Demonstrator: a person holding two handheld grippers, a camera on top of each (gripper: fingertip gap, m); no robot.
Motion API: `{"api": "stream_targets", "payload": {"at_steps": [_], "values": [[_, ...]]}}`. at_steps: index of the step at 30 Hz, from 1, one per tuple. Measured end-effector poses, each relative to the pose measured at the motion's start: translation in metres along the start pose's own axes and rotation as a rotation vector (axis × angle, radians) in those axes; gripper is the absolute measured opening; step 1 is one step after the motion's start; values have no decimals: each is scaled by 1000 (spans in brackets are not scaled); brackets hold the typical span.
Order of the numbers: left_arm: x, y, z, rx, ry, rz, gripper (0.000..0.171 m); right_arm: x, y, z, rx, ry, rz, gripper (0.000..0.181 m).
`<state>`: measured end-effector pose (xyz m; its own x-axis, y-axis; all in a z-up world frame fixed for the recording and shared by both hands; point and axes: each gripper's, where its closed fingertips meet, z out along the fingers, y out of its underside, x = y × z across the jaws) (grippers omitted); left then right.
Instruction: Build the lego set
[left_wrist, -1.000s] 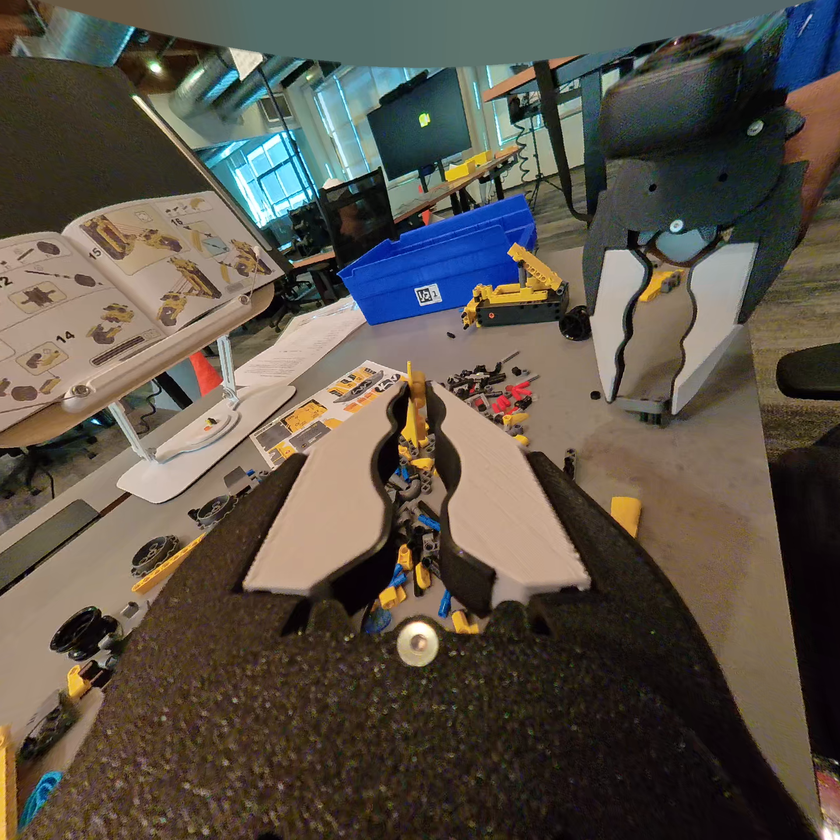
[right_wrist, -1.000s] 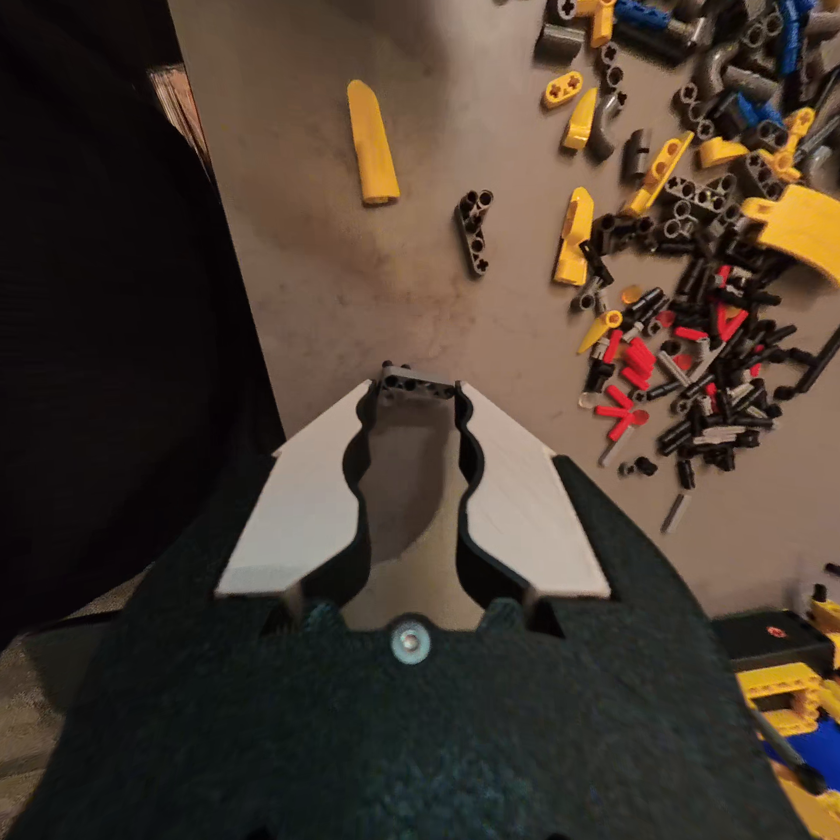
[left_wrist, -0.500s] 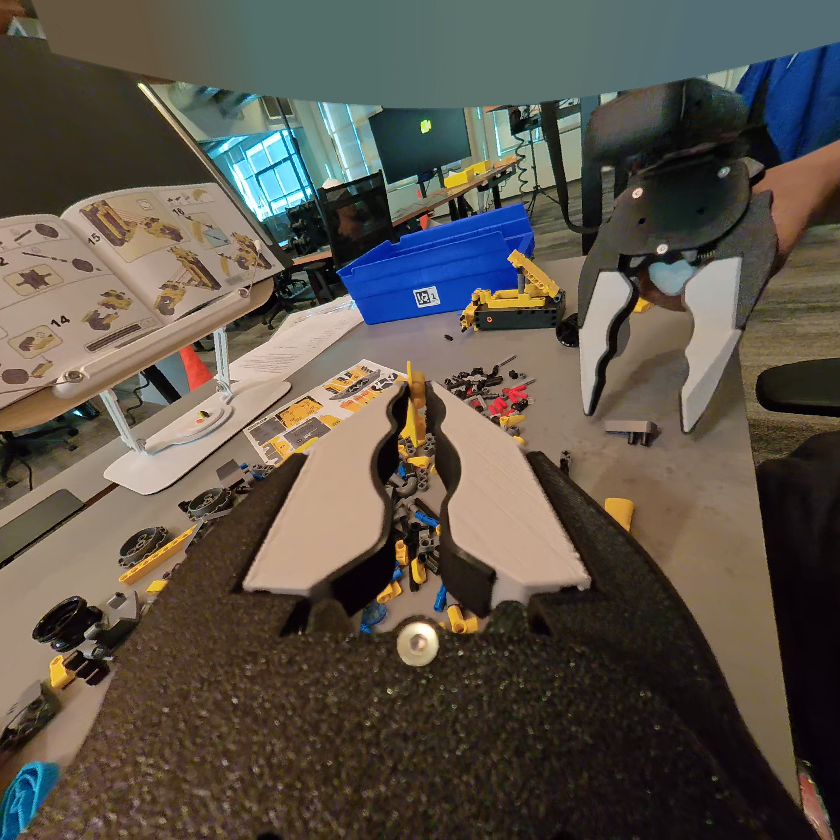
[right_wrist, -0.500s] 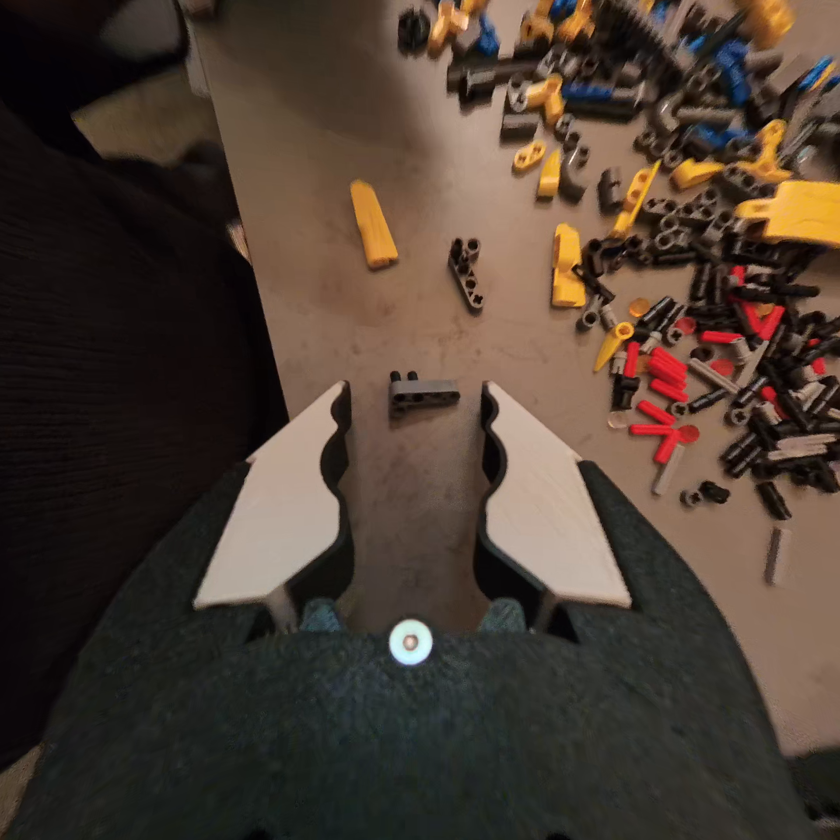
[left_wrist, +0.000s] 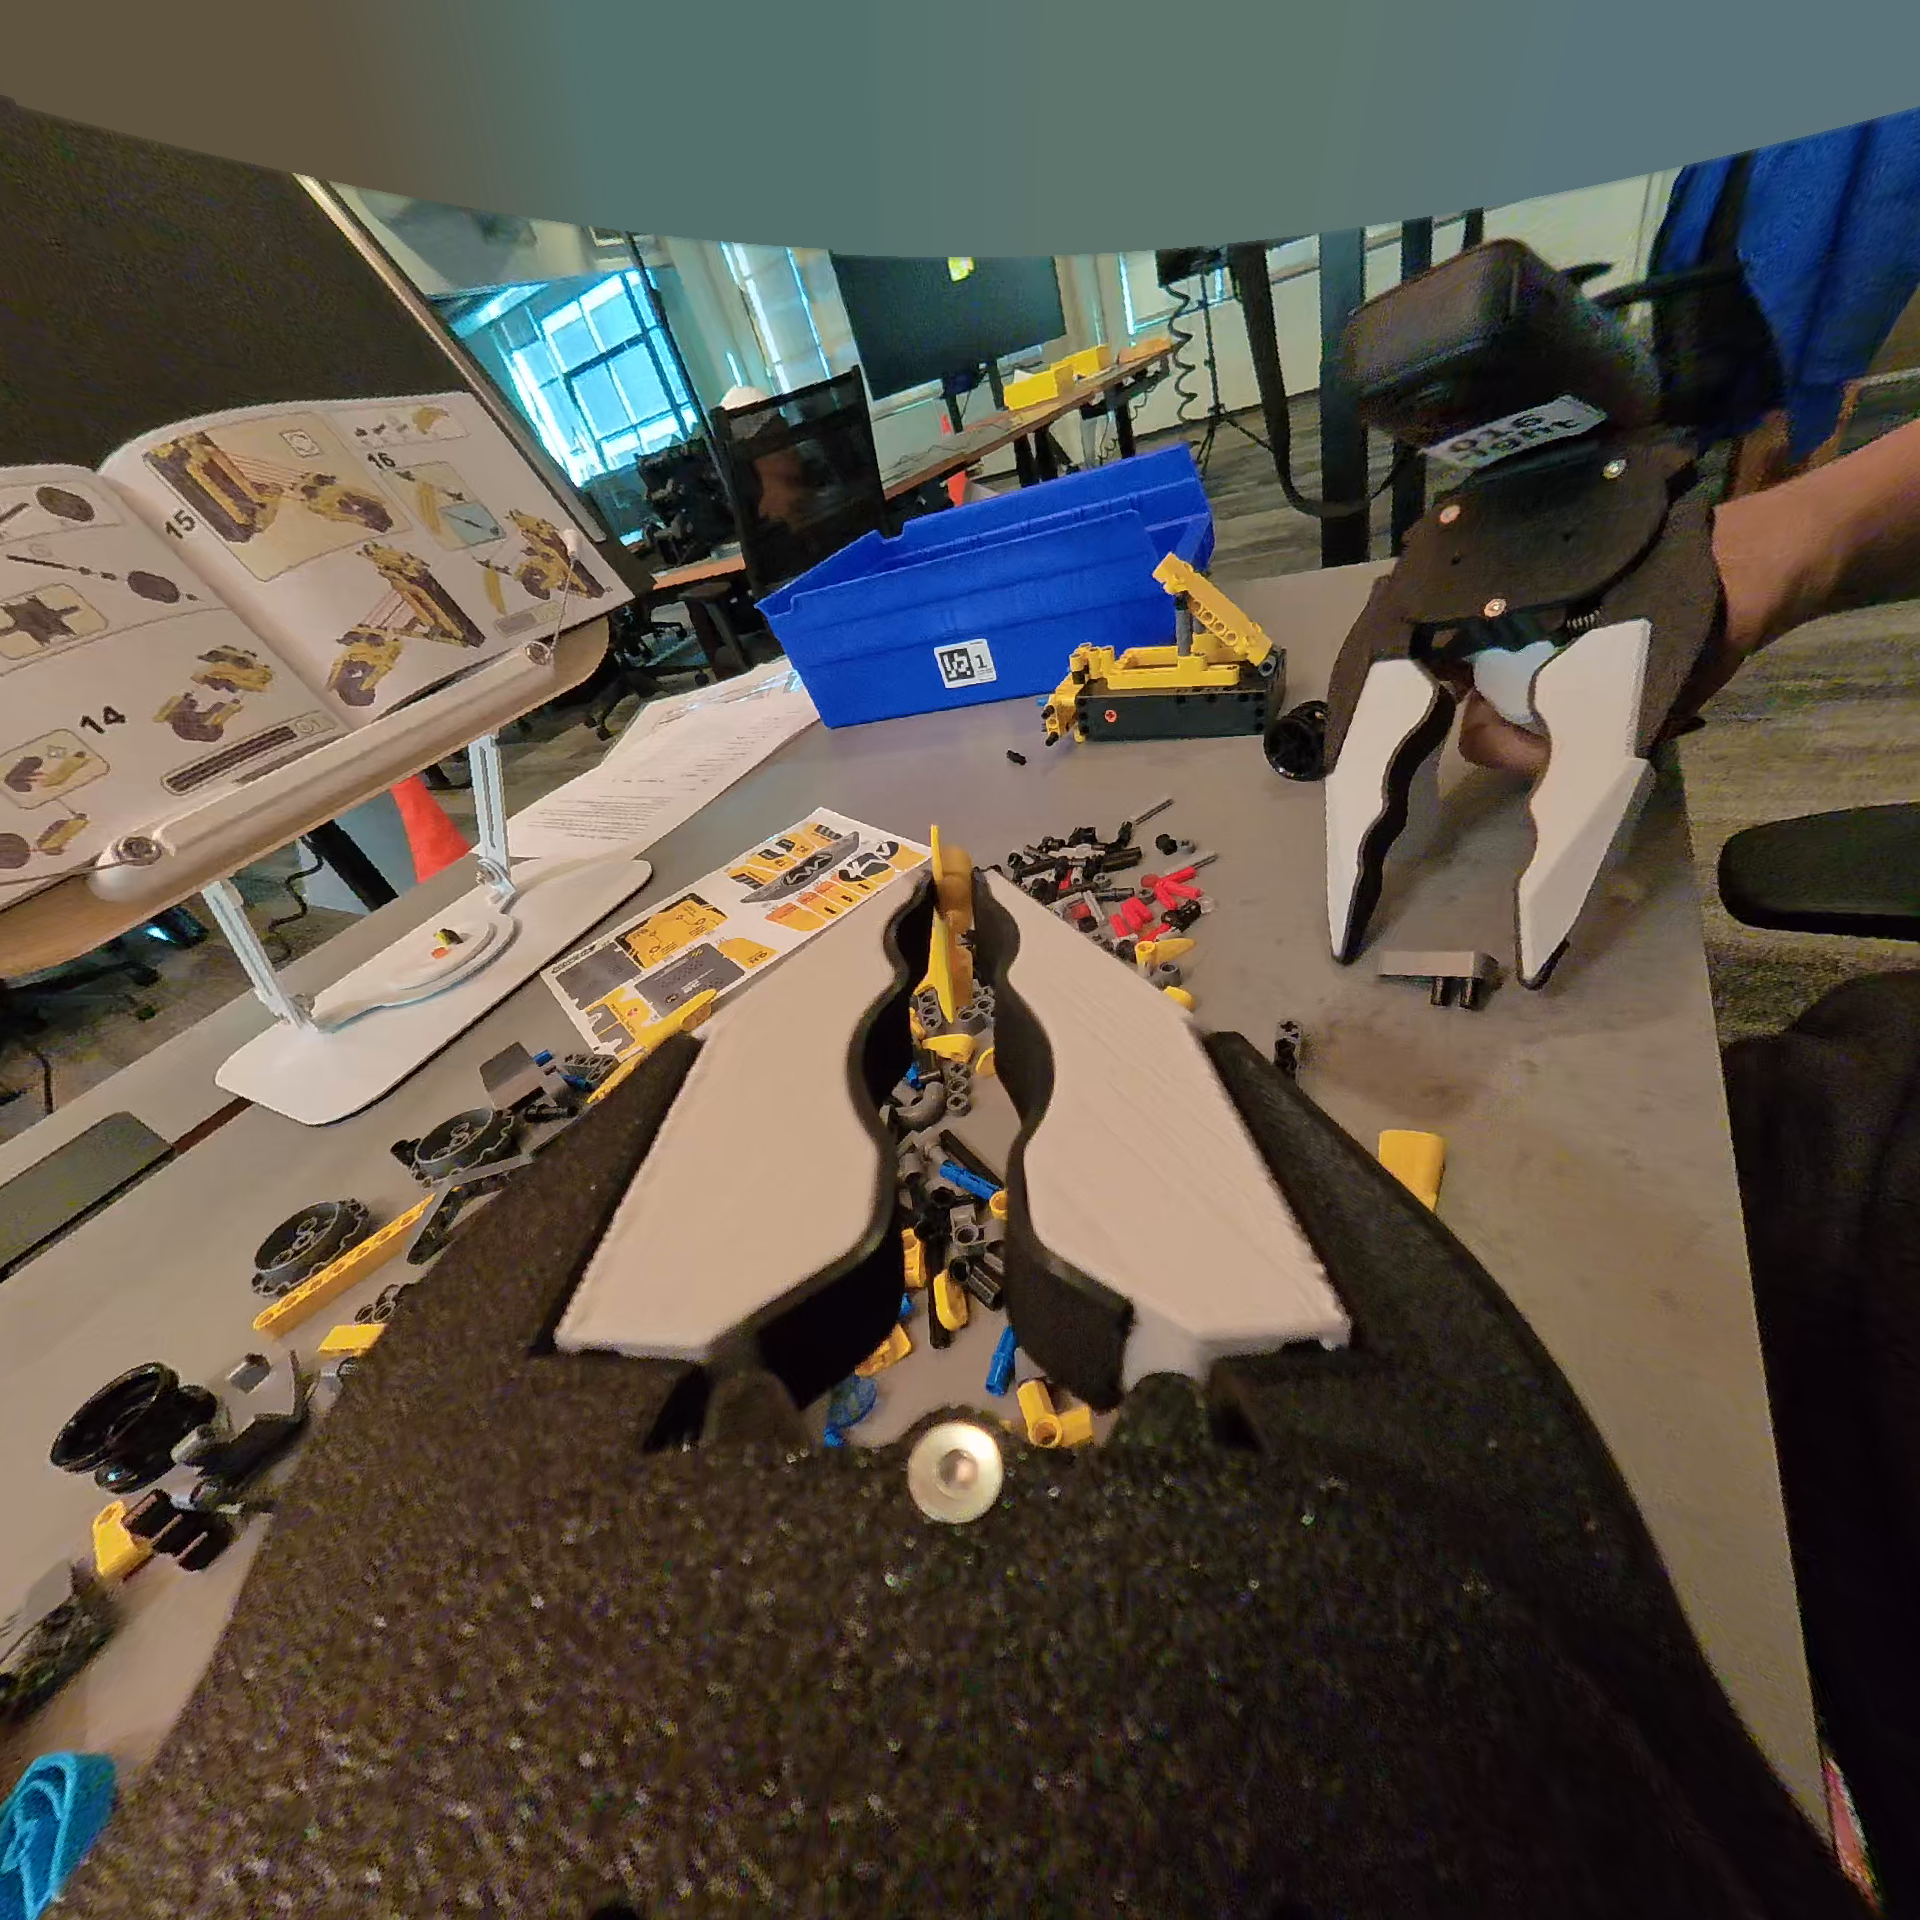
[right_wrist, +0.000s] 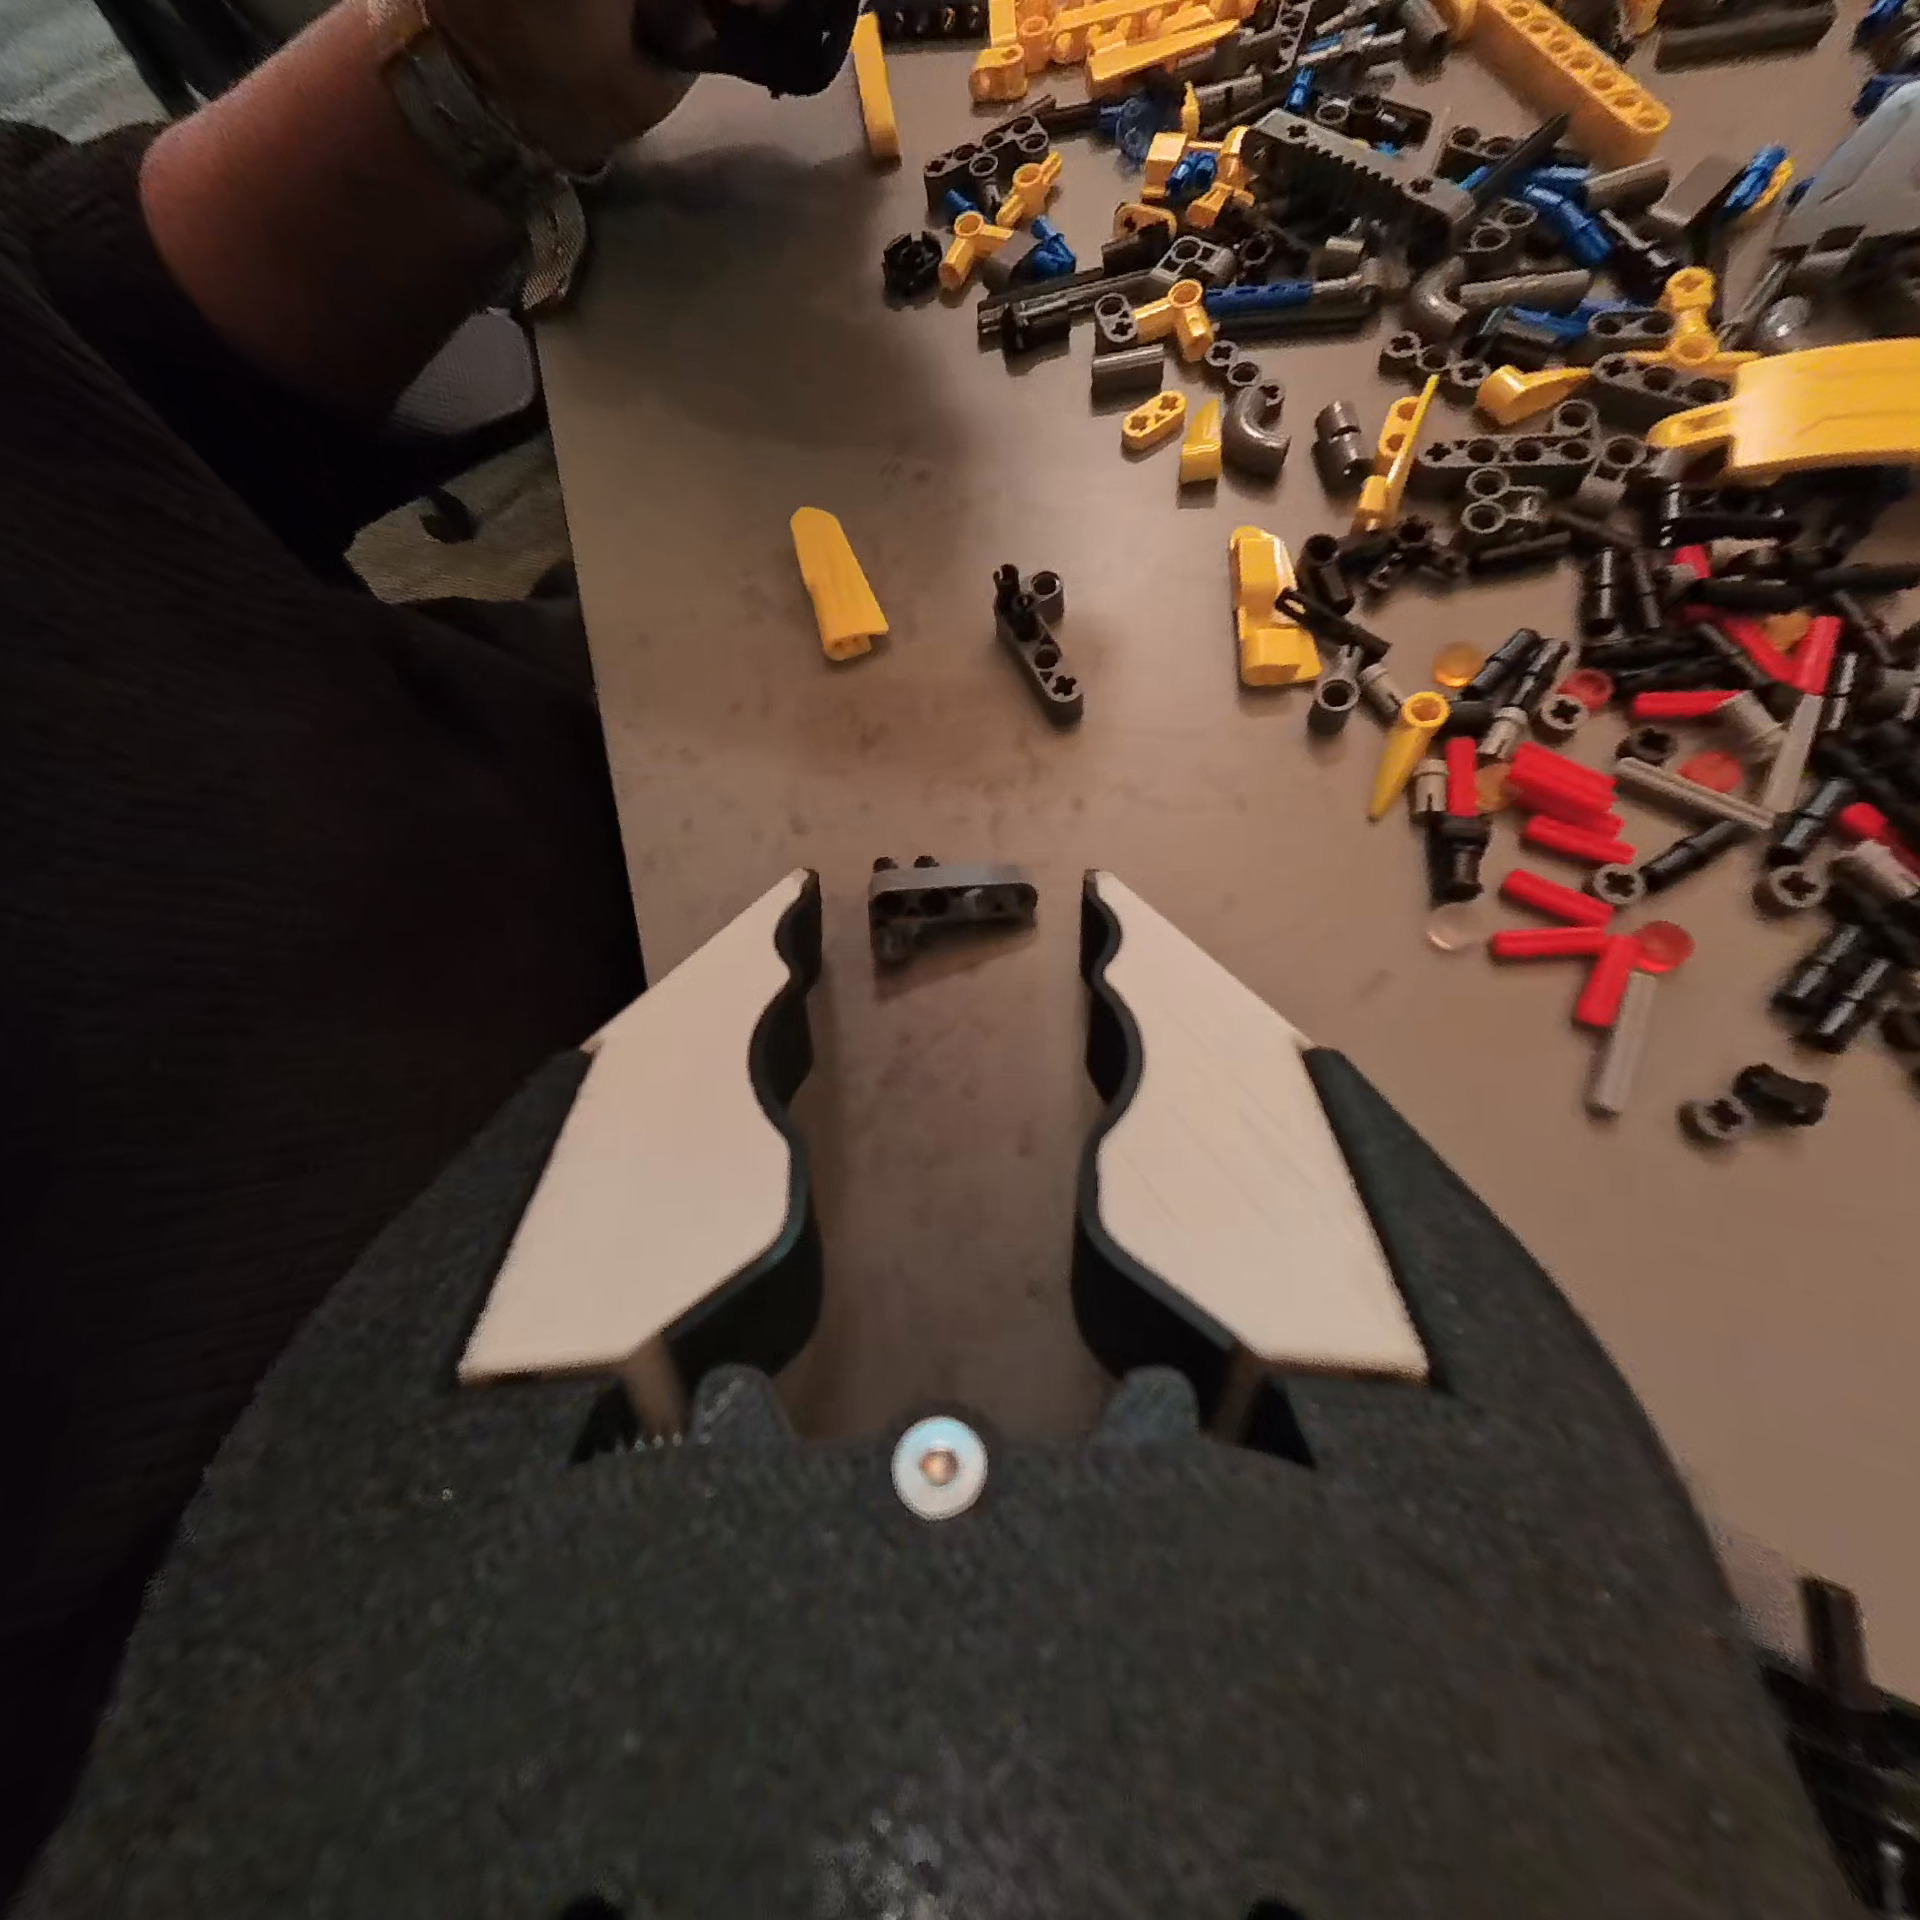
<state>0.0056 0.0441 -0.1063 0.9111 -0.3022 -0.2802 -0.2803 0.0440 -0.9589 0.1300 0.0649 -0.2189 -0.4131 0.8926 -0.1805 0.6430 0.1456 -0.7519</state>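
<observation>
My left gripper (left_wrist: 951, 883) is shut on a thin yellow piece (left_wrist: 948, 935) that stands up between its tips, held above the pile of loose parts (left_wrist: 945, 1174). My right gripper (right_wrist: 948, 881) is open, tips low over the grey table (right_wrist: 935, 1195). A short dark grey beam with black pins (right_wrist: 951, 904) lies flat on the table between its tips, touching neither finger. The left wrist view shows the right gripper (left_wrist: 1442, 964) straddling that beam (left_wrist: 1429, 968), held by a hand.
Loose yellow, black, red and blue parts (right_wrist: 1558, 468) cover the table. A yellow panel (right_wrist: 836, 587) and a dark bent beam (right_wrist: 1034, 644) lie apart. A blue bin (left_wrist: 987, 613), a part-built yellow model (left_wrist: 1174, 686), a booklet stand (left_wrist: 260, 582), a sticker sheet (left_wrist: 727, 925) and the table edge (right_wrist: 592, 727) are close by. Across from one pair of fingers to the other is roughly 15 cm.
My right gripper was shut on the grey beam, then opened and left it lying on the table between its fingers. My left gripper has kept hold of the yellow piece.
</observation>
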Motion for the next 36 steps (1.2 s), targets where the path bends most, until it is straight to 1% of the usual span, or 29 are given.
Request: {"api": "stream_targets", "payload": {"at_steps": [3,8,22,26,30,33,36], "values": [[0,0,0,-1,0,0,6,0,-2,1,13,-32,49,46],[1,0,0,-2,4,1,6,0,-1,0,10,-27,54,45],[2,2,1,-13,4,11,6,0,2,3,-32,50,-12,43],[2,2,2,-14,5,11,6,2,2,3,-34,84,-40,33],[2,3,2,-16,6,11,6,-1,2,5,-25,85,-54,32],[2,3,2,-16,7,13,6,-4,-3,5,11,80,-31,32],[4,2,2,-15,12,18,6,-3,-24,-1,109,85,2,32]]}}
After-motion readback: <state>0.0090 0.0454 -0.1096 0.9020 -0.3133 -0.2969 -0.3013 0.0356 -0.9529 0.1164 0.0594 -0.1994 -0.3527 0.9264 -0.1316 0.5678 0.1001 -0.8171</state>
